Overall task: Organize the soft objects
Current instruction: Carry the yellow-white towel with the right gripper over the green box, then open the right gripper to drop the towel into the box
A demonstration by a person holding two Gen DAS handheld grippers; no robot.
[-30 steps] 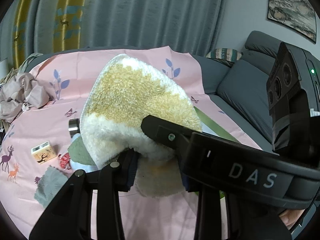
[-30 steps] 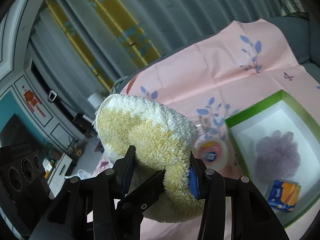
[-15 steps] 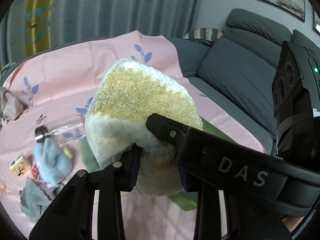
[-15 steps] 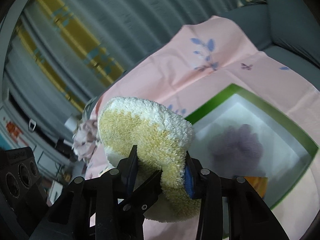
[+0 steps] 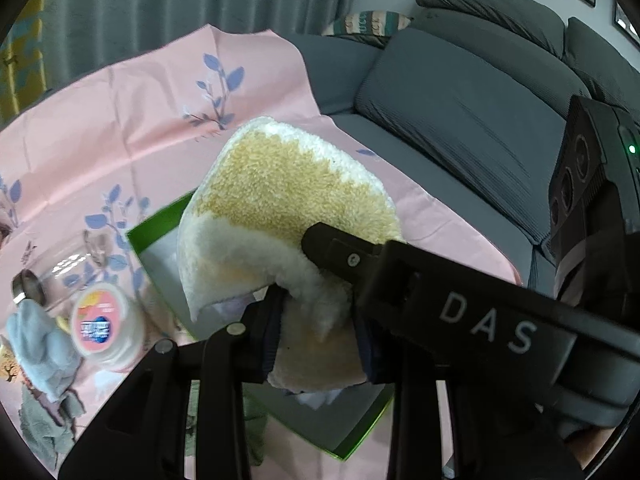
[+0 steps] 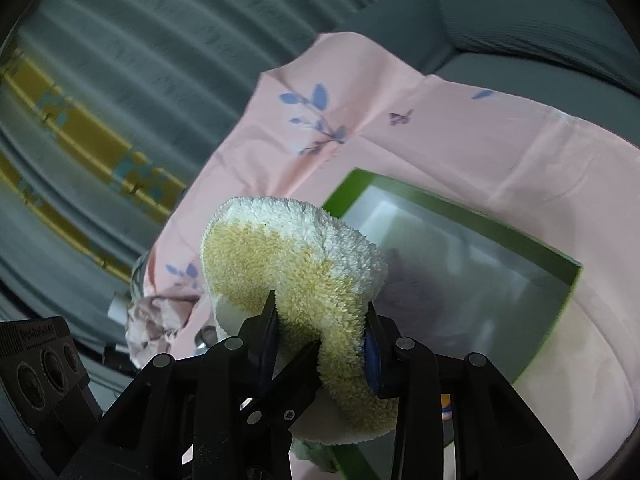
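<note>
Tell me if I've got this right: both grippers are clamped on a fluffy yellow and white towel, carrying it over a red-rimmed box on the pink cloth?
Nearly. The box has a green rim, not red, as the right wrist view shows. The rest holds: the left gripper and right gripper are both clamped on the fluffy yellow and white towel above the pink cloth.

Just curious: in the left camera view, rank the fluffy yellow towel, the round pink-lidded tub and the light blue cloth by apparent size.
1. fluffy yellow towel, though nearness inflates it
2-3. round pink-lidded tub and light blue cloth: too alike to rank
</note>
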